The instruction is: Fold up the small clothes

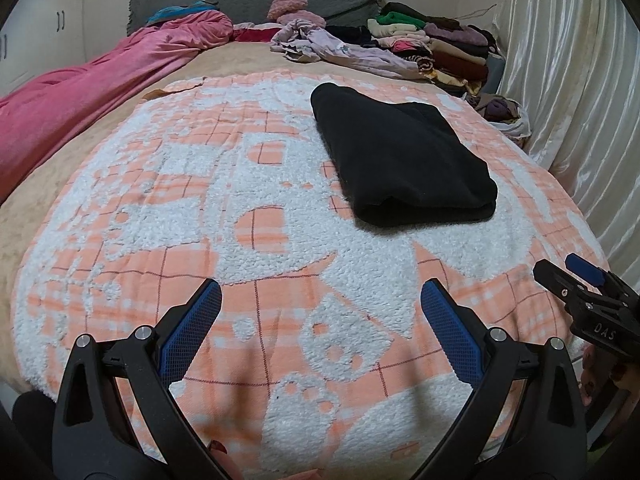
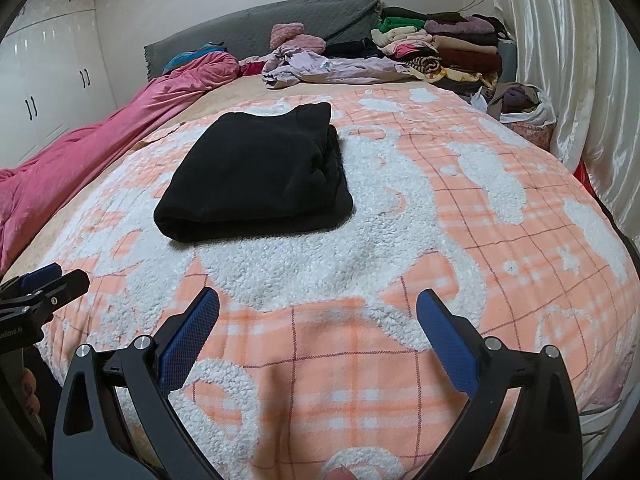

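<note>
My left gripper is spread wide and holds nothing, above the blanket. My right gripper is likewise spread and bare. Ahead, apart from both, the black garment lies folded on the blanket, before the clothes pile.

The folded black fleece garment lay on the orange-and-white plaid fluffy blanket, beyond the wide-apart blue-padded left gripper.
</note>
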`<state>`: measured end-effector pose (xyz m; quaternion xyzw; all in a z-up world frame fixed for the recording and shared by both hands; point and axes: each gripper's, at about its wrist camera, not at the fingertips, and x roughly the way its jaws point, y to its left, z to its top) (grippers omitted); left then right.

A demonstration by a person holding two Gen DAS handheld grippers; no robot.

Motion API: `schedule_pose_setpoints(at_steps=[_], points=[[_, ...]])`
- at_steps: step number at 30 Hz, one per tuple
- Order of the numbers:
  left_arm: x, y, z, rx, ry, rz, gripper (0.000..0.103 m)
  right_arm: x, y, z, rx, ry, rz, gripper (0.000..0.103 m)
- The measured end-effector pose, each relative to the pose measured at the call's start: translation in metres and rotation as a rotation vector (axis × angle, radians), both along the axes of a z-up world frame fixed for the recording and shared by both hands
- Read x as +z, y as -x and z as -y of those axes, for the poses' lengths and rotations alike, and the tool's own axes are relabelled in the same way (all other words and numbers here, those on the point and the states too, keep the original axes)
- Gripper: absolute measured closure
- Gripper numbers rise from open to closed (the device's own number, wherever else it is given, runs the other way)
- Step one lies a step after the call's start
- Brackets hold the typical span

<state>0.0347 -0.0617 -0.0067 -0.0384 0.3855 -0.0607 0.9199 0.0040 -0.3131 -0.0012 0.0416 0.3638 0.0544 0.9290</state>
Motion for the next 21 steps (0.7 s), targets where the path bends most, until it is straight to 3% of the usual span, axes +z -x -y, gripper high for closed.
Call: schedule_pose_setpoints(at_steps=[21], points=[[0.0029, 0.0009, -0.0017, 0.008, 0.004, 0.009, 0.010, 0.0027, 0.0017, -0.0041, 0.015, 0.000, 0.000, 0.005]])
